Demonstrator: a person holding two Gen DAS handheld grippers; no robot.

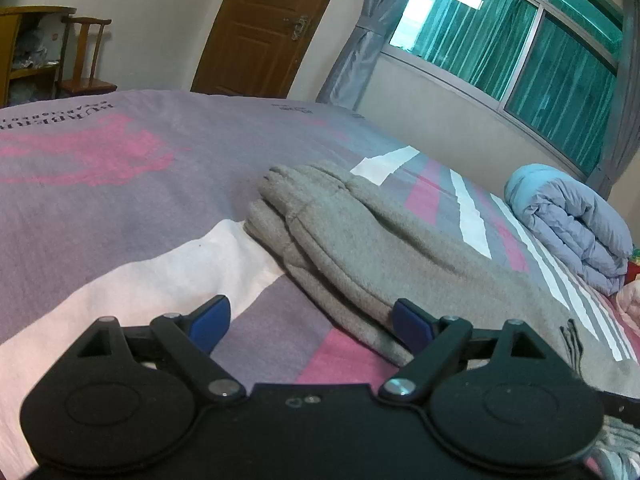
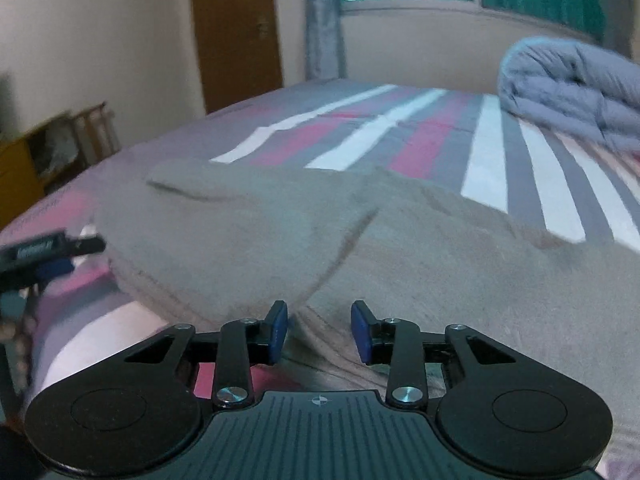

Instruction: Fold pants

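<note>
Grey fleece pants (image 1: 360,248) lie folded over on the striped bed sheet (image 1: 120,208), their bunched end pointing away from me. My left gripper (image 1: 312,322) stands wide open at their near left edge. Its right pad (image 1: 412,324) hangs over the cloth and its left pad over bare sheet, and nothing is pinched. In the right wrist view the pants (image 2: 400,248) fill the middle, with a diagonal fold line. My right gripper (image 2: 320,332) hovers over their near edge, the blue pads apart and cloth showing in the gap below them. The left gripper (image 2: 48,256) shows blurred at the far left.
A rolled blue-grey quilt (image 1: 572,224) (image 2: 580,88) lies on the bed's right side. Beyond the bed are a brown door (image 1: 260,28), a window with curtains (image 1: 500,40), and a wooden chair (image 1: 84,60) beside a shelf on the left.
</note>
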